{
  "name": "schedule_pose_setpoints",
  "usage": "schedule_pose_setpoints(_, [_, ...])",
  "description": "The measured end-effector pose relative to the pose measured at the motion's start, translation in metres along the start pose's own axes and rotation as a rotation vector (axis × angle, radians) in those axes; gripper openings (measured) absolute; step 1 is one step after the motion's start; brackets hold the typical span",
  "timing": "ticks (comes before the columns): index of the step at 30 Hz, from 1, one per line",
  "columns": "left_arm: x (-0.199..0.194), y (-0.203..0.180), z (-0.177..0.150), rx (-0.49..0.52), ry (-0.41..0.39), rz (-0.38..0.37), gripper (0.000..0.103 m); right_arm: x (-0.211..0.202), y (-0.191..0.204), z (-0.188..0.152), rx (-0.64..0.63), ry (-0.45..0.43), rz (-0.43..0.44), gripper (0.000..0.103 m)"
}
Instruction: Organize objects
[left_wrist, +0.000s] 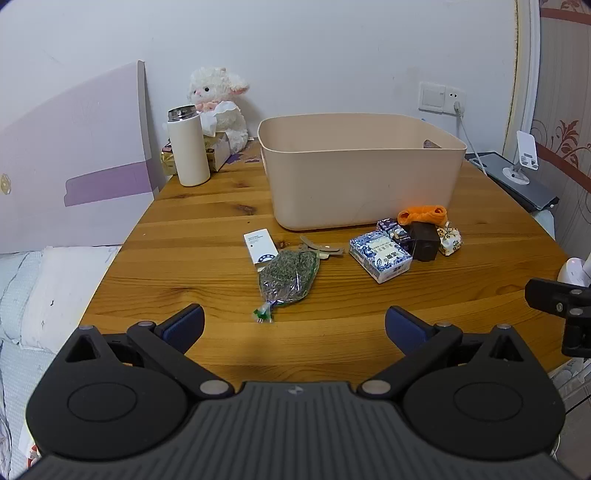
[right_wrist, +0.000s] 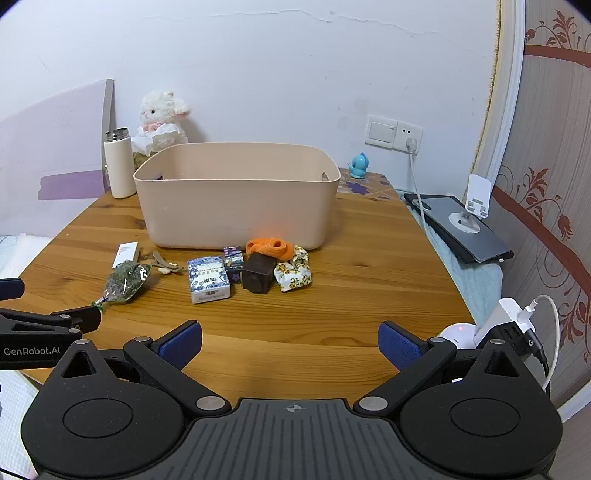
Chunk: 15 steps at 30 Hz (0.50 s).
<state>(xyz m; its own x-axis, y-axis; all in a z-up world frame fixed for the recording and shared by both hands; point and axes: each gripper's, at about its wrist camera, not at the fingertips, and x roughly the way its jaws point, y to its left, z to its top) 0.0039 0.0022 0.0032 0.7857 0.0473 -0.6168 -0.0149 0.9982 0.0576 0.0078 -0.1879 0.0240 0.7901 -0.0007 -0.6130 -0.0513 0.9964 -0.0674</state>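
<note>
**Beige bin waited, clutter spread in front of it**

Pine-plank table (right_wrist: 369, 280) carried everything. Beige plastic bin (right_wrist: 236, 206) sat toward the back, open top; inside mostly hidden from where I stood. All places below are relative to that bin.

Just in front of its near wall, right end: orange cloth (right_wrist: 271, 248), touching or nearly touching the wall. Floral fabric bundle (right_wrist: 293, 275) lay just in front of the cloth, w/ a dark brown box (right_wrist: 258, 277) beside it, and a small purple packet (right_wrist: 233, 262) next to that. Blue-and-white patterned box (right_wrist: 208, 280) lay beside the packet, further out from the bin.

In front of the bin's left end: white slim box (left_wrist: 260, 245), a tan hair clip (left_wrist: 321, 251), and a clear bag of dried green herbs (left_wrist: 290, 275) lying flat, knotted end pointing away from the bin. Herb bag overlapped the white box's corner.

Left of the bin, at the back: white thermos (left_wrist: 187, 147), upright, w/ a plush lamb (left_wrist: 221, 107) behind it. Right of the bin, by the wall: small blue toy (right_wrist: 359, 166).

Left gripper (left_wrist: 294, 326) hung above the table edge, well short of the herb bag, jaws spread wide, nothing betw. the blue pads. Right gripper (right_wrist: 290, 343) likewise: jaws wide, empty, near side of the table, well apart from the patterned box.
</note>
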Motion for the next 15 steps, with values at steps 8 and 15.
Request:
schedule_pose_setpoints(8, [0.0025, 0.0008, 0.0005, -0.008, 0.010, 0.001, 0.103, 0.0009, 0.0001, 0.0000, 0.000, 0.000, -0.003, 0.103])
schedule_pose_setpoints(15, [0.0047, 0.0019, -0.0005, -0.016, 0.019, -0.003, 0.103, 0.0018, -0.0009, -0.0007, -0.002, 0.002, -0.007, 0.103])
